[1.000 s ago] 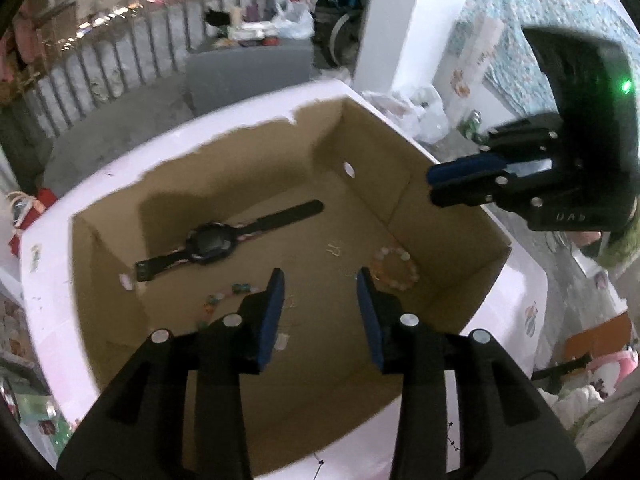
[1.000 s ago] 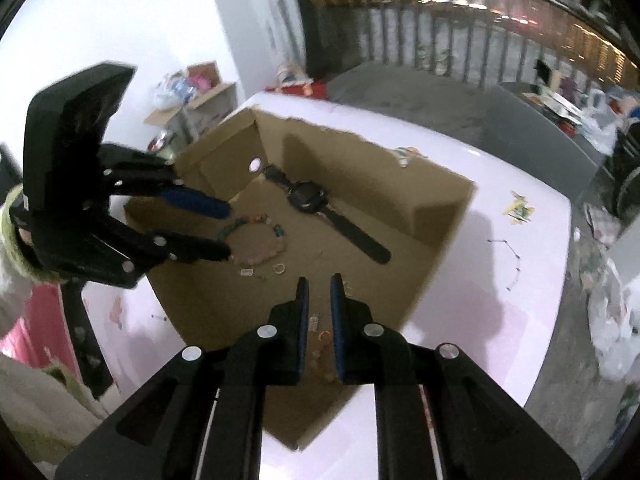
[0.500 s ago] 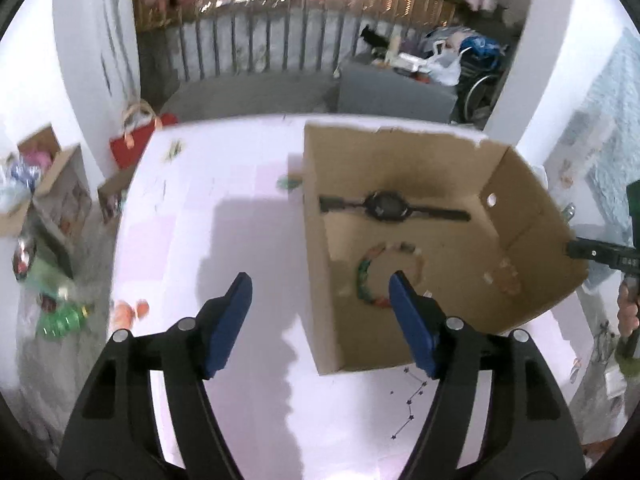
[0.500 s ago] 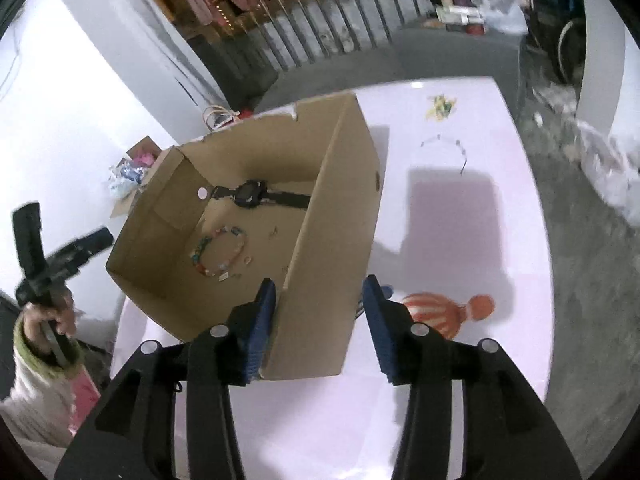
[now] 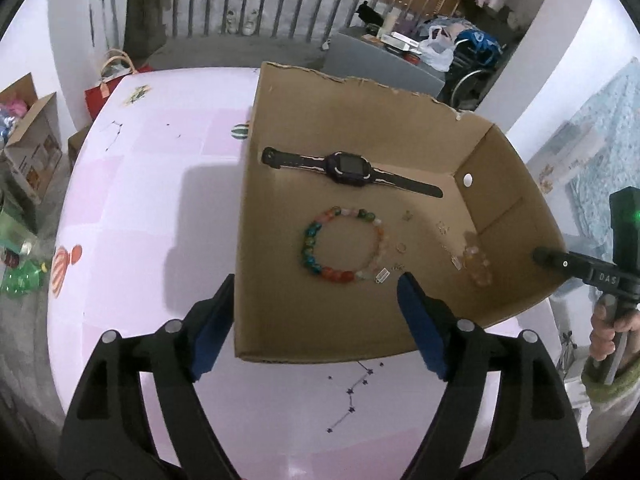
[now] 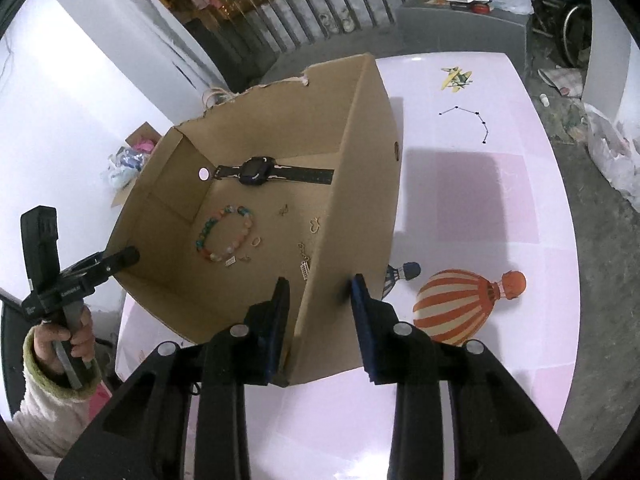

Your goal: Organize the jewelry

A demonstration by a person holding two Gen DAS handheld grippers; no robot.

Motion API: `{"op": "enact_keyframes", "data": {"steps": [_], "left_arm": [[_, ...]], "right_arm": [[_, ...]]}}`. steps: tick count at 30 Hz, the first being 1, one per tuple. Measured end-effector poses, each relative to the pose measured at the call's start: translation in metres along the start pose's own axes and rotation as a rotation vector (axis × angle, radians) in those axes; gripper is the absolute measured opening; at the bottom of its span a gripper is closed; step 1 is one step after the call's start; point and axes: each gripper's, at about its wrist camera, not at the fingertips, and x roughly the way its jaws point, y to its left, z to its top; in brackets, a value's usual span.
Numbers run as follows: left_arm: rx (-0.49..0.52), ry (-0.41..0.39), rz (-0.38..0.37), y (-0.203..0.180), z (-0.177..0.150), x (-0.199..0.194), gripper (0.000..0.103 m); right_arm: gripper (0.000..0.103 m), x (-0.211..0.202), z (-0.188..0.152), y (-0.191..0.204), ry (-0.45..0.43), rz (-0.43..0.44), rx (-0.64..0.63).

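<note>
White letters "DAS" stand on the black body of the right gripper [image 5: 538,256], seen from the left wrist. Nothing else here can be read.

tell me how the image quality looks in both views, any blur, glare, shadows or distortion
Left wrist view: sharp, strong fisheye bending of the table edge, dark corners, and the cardboard box casts a soft shadow to its left. Right wrist view: also sharp, with the same curvature; the box's shadow falls to its right, and the white wall looks bright, nearly washed out.
</note>
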Motion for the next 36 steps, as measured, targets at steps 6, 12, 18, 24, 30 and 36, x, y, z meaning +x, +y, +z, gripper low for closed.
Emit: {"op": "enact_keyframes", "data": {"steps": [6, 12, 18, 24, 30, 36], "left_arm": [[-0.014, -0.007, -0.03, -0.003, -0.015, -0.015, 0.076], [-0.017, -0.007, -0.035, -0.007, -0.042, -0.028, 0.076], [-0.014, -0.015, -0.022, -0.011, -0.054, -0.033, 0.076], [-0.002, -0.086, 0.064, -0.014, -0.061, -0.042, 0.079], [0.06, -0.247, 0.182, -0.031, -0.077, -0.079, 0.087], [0.045, -0.315, 0.244, -0.047, -0.101, -0.105, 0.091]], "right_arm": [[0.032, -0.013, -0.012, -0.004, -0.012, -0.002, 0.002], [0.032, -0.018, -0.032, 0.0, -0.005, -0.034, -0.014], [0.032, -0.021, -0.045, -0.001, -0.037, -0.038, -0.012], [0.044, -0.036, -0.06, -0.005, -0.119, -0.047, 0.028], [0.073, -0.081, -0.094, 0.023, -0.272, -0.174, -0.04], [0.091, -0.101, -0.123, 0.047, -0.344, -0.241, -0.086]]}}
